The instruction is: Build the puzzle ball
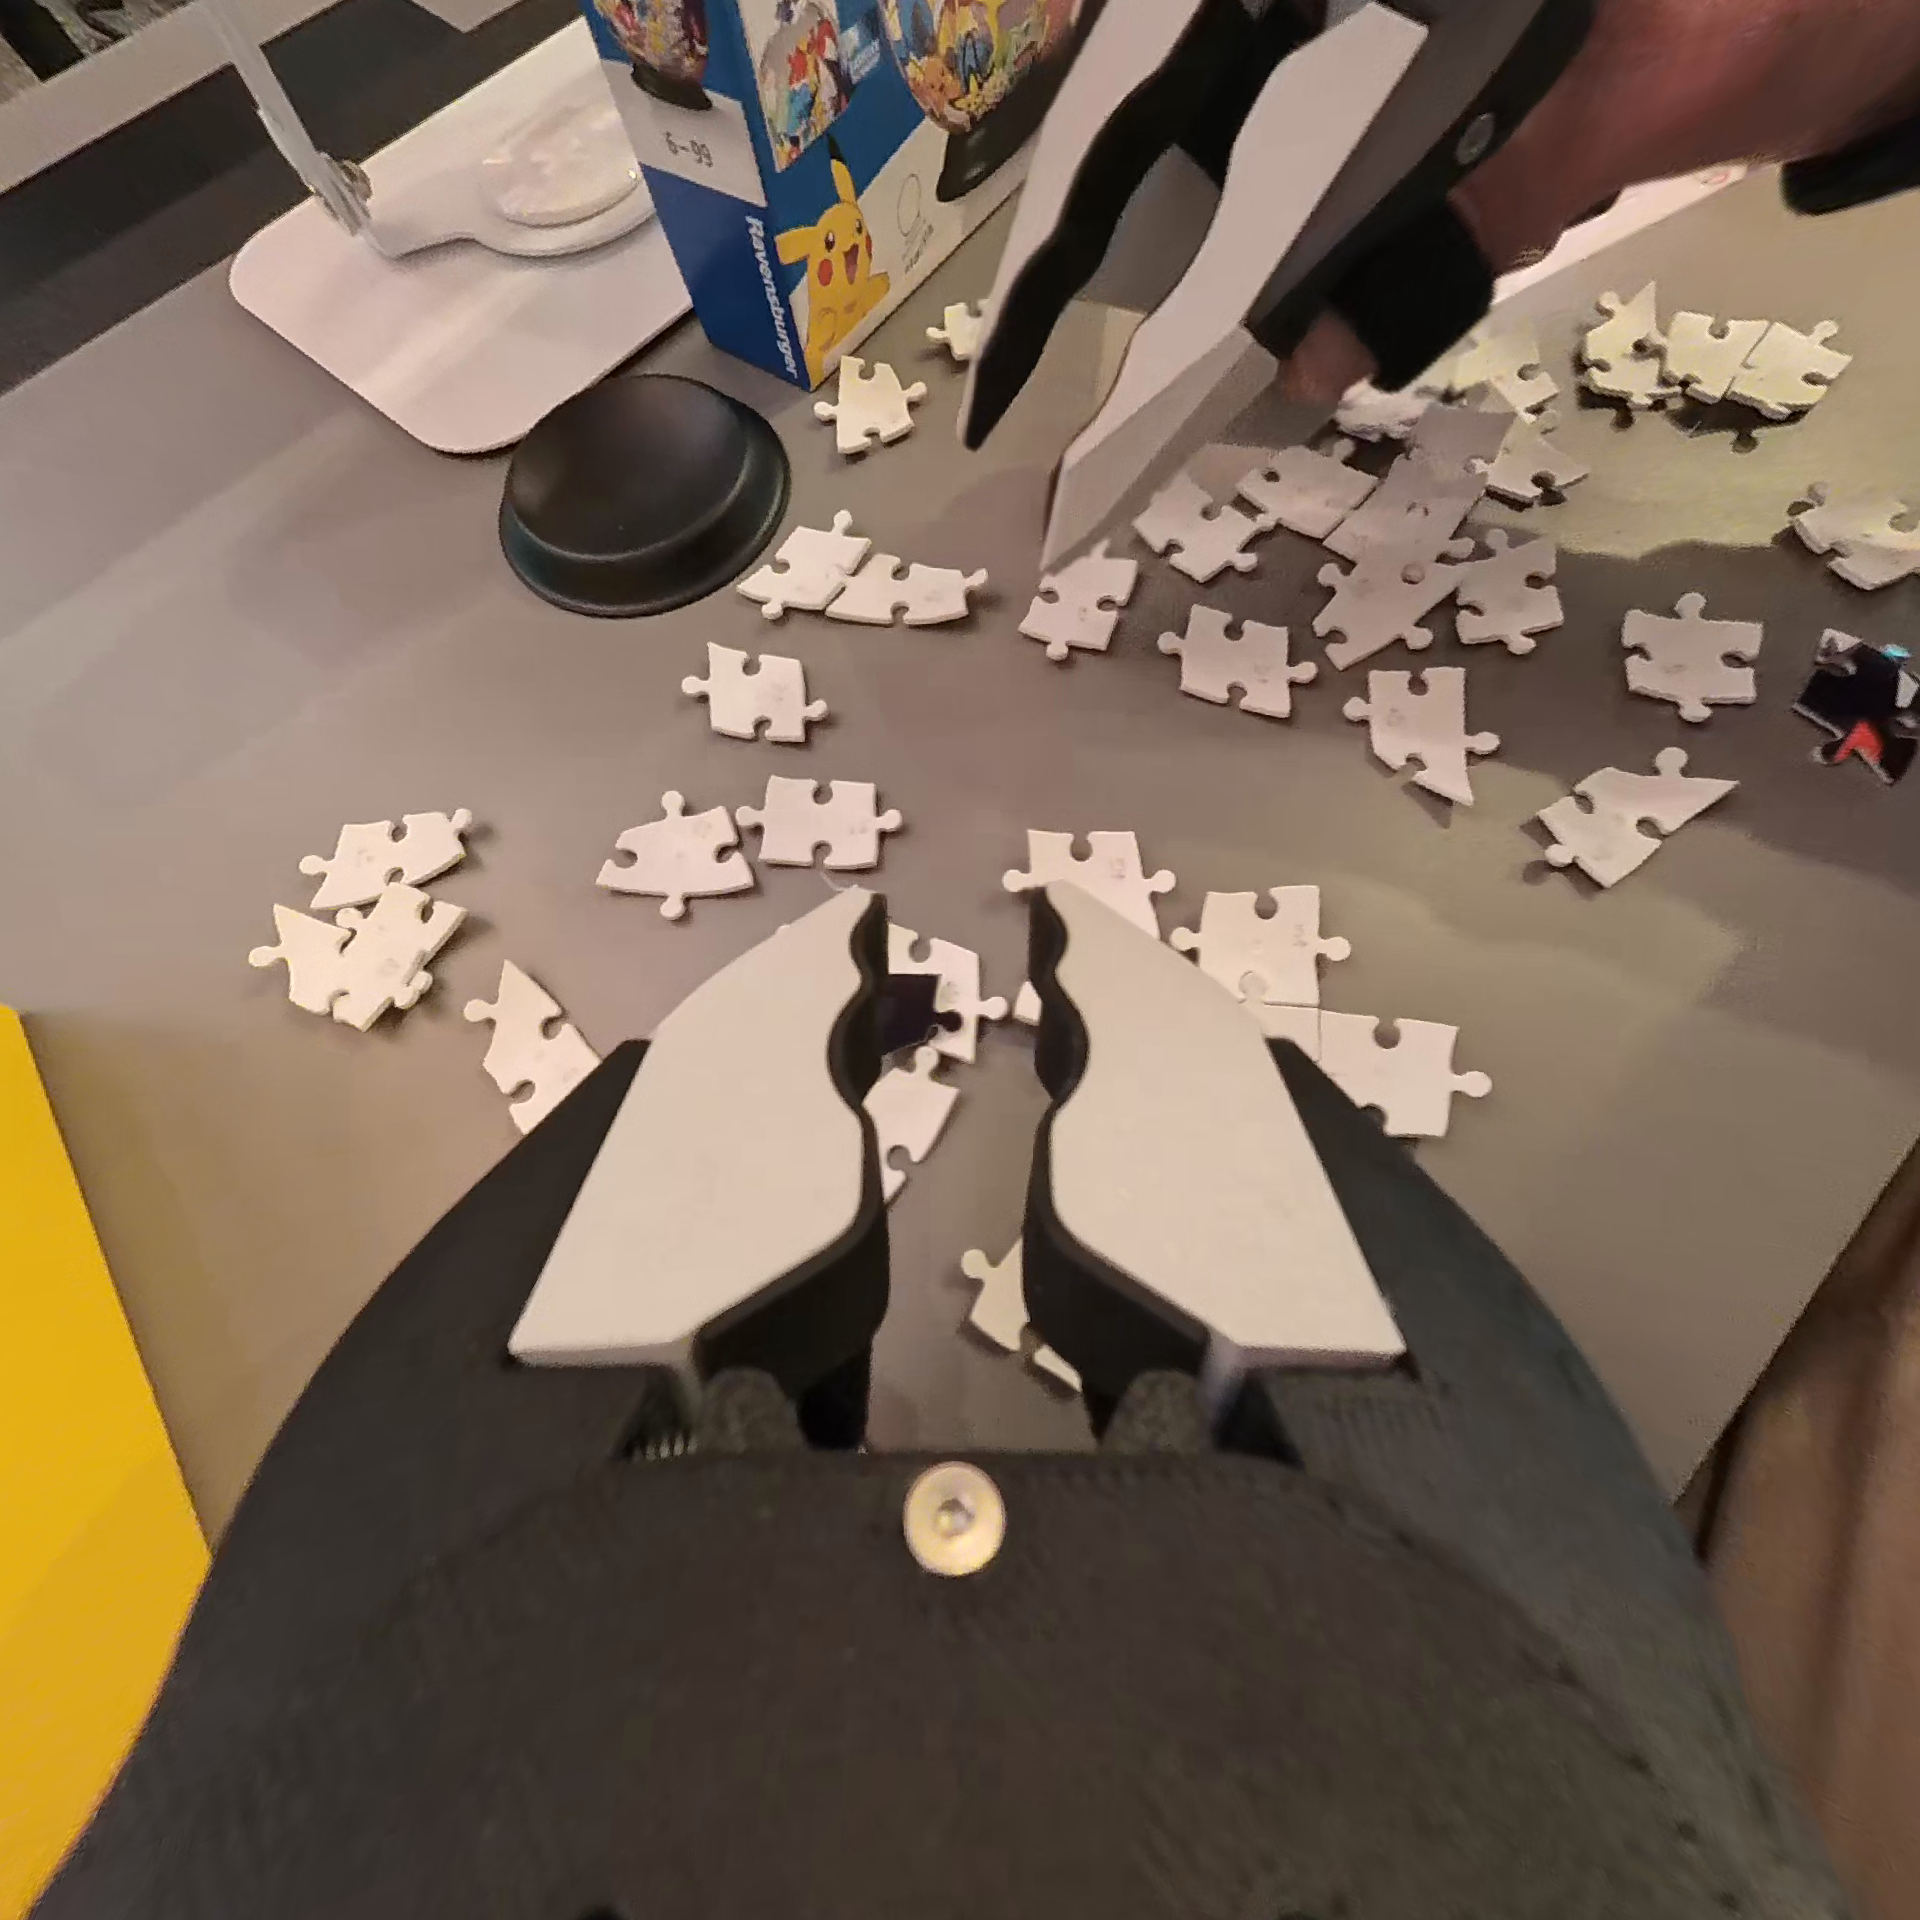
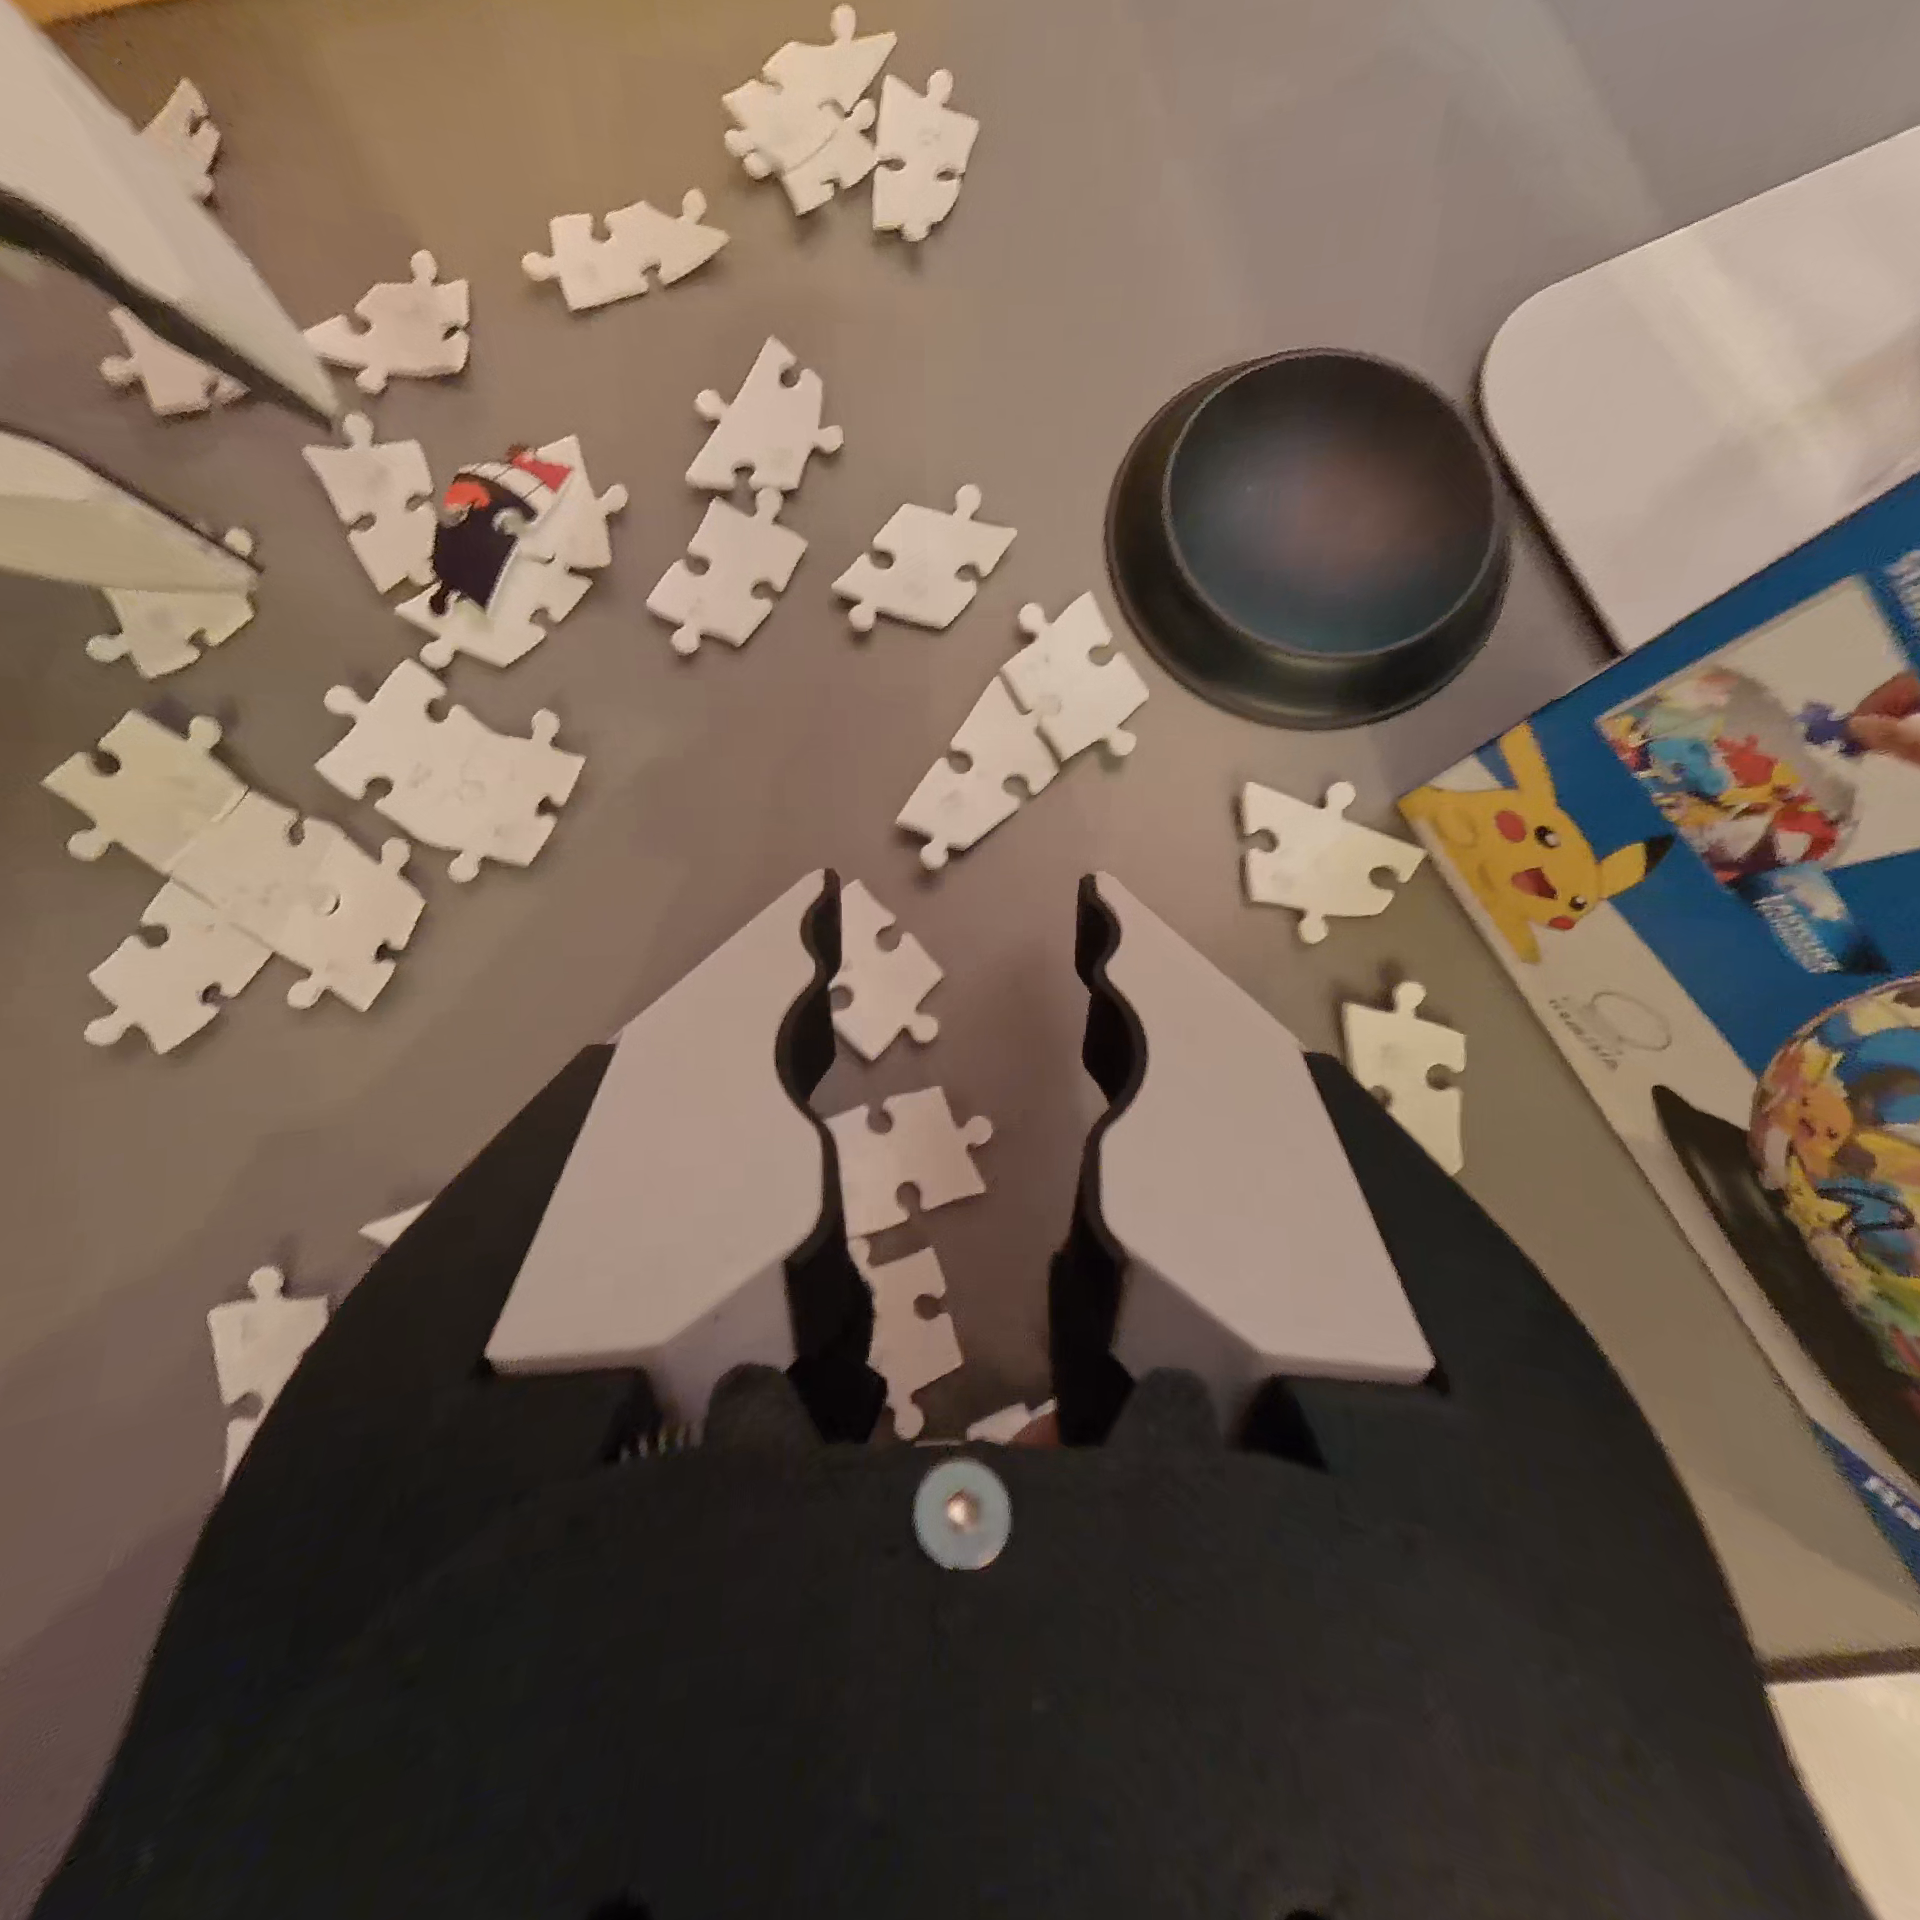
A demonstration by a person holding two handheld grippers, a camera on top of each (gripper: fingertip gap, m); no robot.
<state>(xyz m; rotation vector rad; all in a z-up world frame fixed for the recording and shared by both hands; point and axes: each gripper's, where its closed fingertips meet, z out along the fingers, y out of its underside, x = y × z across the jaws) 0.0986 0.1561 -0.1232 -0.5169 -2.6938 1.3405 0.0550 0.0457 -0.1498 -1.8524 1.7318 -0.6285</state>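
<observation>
Puzzle pieces point(image 1: 1236, 660) scattered white side up across a grey table point(image 1: 312, 675), most through the middle and upper right of the left wrist view, none joined into a ball yet. Left gripper point(image 1: 958, 904) at lower centre, jaws parted, empty, over a small heap with one printed piece point(image 2: 483, 525). Right gripper point(image 2: 956, 883) likewise parted, holding nothing. Black stand point(image 1: 644, 494) and box point(image 1: 800, 187) at upper left. Likely light, thin, stiff, slippery; best pinched at an overhanging edge.

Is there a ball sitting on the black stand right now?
No, the black stand is empty, its bowl bare.
</observation>
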